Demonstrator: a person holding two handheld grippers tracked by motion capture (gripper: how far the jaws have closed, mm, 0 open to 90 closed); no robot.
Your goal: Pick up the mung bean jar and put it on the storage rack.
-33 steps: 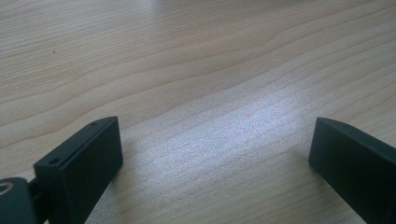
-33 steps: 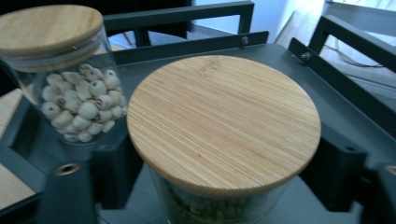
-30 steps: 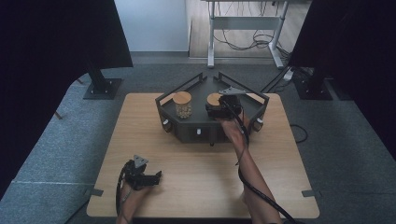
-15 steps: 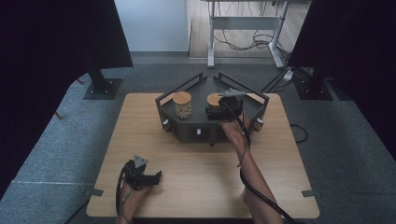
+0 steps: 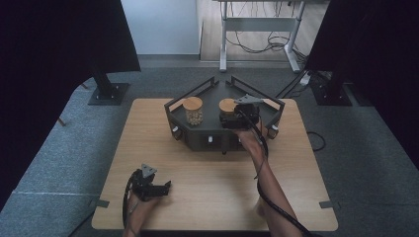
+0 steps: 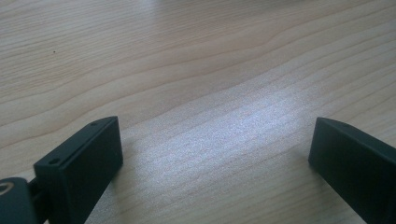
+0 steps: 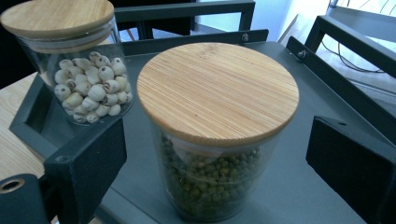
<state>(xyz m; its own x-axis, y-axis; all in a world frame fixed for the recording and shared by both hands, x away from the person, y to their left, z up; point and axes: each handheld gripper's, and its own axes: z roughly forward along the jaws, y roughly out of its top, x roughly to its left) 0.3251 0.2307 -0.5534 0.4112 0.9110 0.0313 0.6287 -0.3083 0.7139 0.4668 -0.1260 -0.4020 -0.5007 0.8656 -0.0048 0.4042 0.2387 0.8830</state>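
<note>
The jar of green peas (image 7: 217,140) is a clear glass cylinder with a flat, round bamboo lid (image 7: 218,91) that overhangs the glass a little; small green peas fill it to about two thirds. It stands upright on the floor of the dark grey metal tray (image 5: 207,136), in the tray's right half as the high view shows it (image 5: 228,109). The second jar (image 7: 81,70), of the same make but filled with pale round seeds, stands in the tray's left half, well apart from the pea jar.

The right tongs (image 7: 217,163) reach into the tray from its near side, held by the person's right hand (image 5: 247,140). Their jaws have just been opening and now stand wide apart, one on each side of the pea jar; a gap shows between each black pad (image 7: 91,163) and the glass, so they flank the jar without pressing on it.

The left tongs (image 5: 165,186) lie well away from the tray, near the front left corner of the worktop (image 5: 207,177), in the person's left hand (image 5: 138,207). Their jaws are also spread wide, with bare wood between them (image 6: 215,154); they hold nothing.
</note>
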